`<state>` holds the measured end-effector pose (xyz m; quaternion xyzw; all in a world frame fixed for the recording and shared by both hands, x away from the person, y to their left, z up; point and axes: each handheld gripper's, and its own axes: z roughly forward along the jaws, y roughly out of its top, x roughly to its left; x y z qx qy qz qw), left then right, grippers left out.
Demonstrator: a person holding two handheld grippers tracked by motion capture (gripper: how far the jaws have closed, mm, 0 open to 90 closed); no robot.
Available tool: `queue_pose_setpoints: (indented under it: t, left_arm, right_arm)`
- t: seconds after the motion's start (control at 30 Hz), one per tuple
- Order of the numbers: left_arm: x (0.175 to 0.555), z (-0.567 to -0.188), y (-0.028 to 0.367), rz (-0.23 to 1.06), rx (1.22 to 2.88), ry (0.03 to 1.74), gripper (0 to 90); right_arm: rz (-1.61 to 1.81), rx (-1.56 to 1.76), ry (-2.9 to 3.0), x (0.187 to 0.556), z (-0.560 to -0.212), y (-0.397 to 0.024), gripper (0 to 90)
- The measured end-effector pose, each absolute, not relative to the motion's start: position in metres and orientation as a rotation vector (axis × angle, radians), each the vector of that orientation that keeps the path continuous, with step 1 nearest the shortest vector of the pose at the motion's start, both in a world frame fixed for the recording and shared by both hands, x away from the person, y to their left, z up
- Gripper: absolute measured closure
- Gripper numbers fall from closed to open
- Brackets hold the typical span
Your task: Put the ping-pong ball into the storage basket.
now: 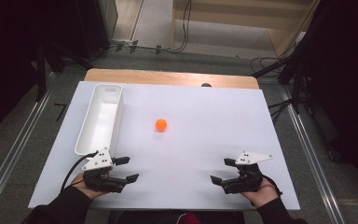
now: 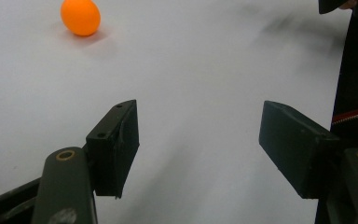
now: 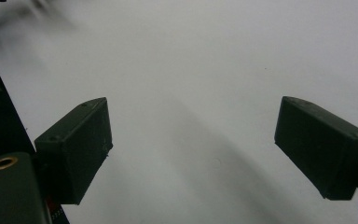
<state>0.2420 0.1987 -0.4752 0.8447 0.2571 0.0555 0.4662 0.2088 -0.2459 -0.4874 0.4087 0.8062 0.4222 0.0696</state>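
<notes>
A small orange ball (image 1: 161, 124) is sitting alone on the white desk (image 1: 205, 140), roughly at the middle of the surface and well apart from both hands. To its left, a long white tray (image 1: 100, 119) is lying along the desk's left edge, its open top facing up; the ball is resting outside it, on the bare desk.

The left hand-held gripper (image 1: 125, 169) is hovering near the front left corner of the desk, just in front of the tray's near end, with its jaws pointing toward the right and standing apart — nothing is lying between them. In the left gripper view the ball (image 2: 80, 17) is showing far off at the upper left, beyond the two black jaws, and the white surface between those jaws is bare.

The right hand-held gripper (image 1: 223, 171) is hovering near the front right part of the desk, its jaws pointing toward the left and spread wide, gripping nothing. In the right gripper view the two jaws are standing far apart over plain white desk.

The two hand-held grippers are facing each other across the front of the desk, each carried by a hand in a dark sleeve coming in from the bottom of the high view — the ball is lying farther back, between their lines of reach.
</notes>
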Motion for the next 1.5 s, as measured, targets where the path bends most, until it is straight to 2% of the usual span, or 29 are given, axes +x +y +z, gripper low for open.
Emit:
queue_pose_setpoints:
  t: [0.33, 0.57, 1.5]
  left_arm:
    - [0.2438, -0.4756, 0.1972, 0.124, 2.077, 0.634, 28.9]
    - [0.2455, -0.4779, 0.1941, 0.124, 2.160, 0.659, 29.0]
    - [0.2487, -0.4772, 0.1928, 0.085, 2.188, 0.680, 25.7]
  right_arm:
    - [1.259, 1.238, 2.426, 0.2072, -0.4883, -0.2458, 9.8]
    - [1.196, 1.228, 2.481, 0.2072, -0.4919, -0.2436, 9.8]
    - [1.190, 1.225, 2.481, 0.2082, -0.4928, -0.2433, 9.8]
